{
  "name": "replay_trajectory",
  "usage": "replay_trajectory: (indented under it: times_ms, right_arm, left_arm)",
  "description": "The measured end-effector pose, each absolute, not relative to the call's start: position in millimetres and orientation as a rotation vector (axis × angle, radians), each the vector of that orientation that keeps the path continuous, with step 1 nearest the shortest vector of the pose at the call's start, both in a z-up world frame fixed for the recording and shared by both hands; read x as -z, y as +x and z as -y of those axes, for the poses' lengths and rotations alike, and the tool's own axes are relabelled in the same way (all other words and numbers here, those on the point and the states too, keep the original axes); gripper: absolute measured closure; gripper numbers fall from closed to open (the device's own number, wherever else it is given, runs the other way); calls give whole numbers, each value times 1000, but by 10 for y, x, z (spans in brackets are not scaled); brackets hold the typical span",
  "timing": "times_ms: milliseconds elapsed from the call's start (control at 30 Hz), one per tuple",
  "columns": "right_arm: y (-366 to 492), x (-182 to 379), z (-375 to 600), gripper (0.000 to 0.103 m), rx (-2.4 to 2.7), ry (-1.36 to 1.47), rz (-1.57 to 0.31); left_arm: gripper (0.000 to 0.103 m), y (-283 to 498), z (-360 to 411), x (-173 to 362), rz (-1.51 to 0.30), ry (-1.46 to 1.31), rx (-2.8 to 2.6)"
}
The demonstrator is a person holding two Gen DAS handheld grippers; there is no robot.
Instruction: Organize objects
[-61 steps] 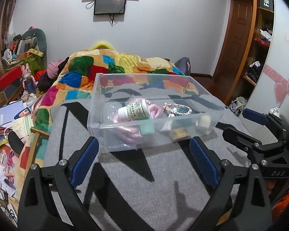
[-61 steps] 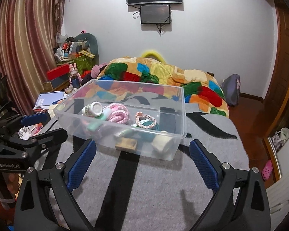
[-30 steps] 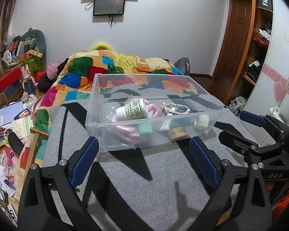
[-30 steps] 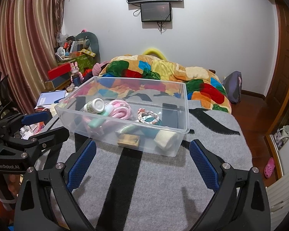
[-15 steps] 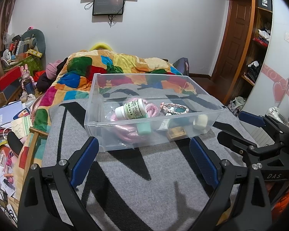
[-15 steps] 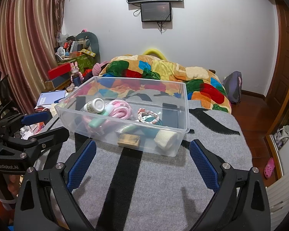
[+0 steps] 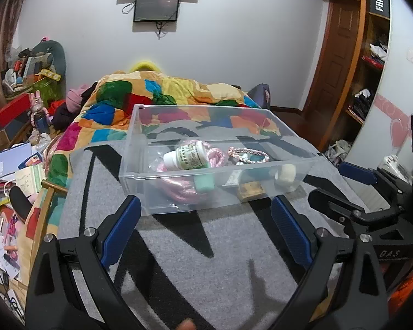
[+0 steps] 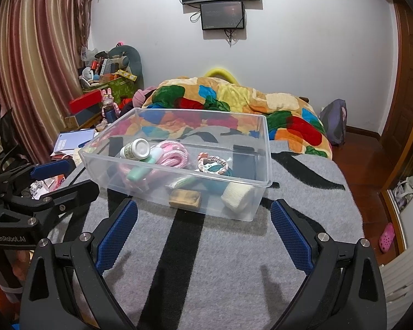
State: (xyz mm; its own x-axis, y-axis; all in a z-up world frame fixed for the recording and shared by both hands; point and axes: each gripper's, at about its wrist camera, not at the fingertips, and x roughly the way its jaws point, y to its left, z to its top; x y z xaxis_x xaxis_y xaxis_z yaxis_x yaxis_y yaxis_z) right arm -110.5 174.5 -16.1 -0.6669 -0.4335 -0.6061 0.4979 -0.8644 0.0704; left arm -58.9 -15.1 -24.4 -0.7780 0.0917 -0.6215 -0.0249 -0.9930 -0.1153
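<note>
A clear plastic bin (image 7: 140, 181) (image 8: 261, 192) stands on a grey and black blanket (image 7: 206, 261) (image 8: 220, 261). It holds a white bottle (image 7: 187, 155) (image 8: 134, 150), a pink cord (image 7: 176, 188) (image 8: 173, 155), a mint tube (image 7: 203, 183) (image 8: 137, 173), a braided bracelet (image 7: 247, 155) (image 8: 213, 163), a tan block (image 7: 250, 189) (image 8: 185, 198) and a cream roll (image 7: 284, 174) (image 8: 238, 196). My left gripper (image 7: 206, 231) is open and empty, just short of the bin. My right gripper (image 8: 203, 236) is open and empty too.
A colourful quilt (image 7: 162, 96) (image 8: 234, 104) lies heaped behind the bin. Books and clutter (image 7: 11, 170) pile up at the left bedside. A wooden door (image 7: 335, 63) and shelves (image 7: 371, 63) stand at the right. A pink shoe (image 8: 386, 236) lies on the floor.
Both grippers have drifted slightly, so the bin sits a little lower and nearer in both views. Both stay open and empty. The bin's contents have not moved.
</note>
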Motion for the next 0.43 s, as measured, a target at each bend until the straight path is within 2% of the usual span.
replay_trajectory:
  times_ms: [433]
  right_arm:
    - [-1110,173,-1755,6,2473,871,-135]
  left_arm:
    - [7,-581,115,252,150,-1031,-2888]
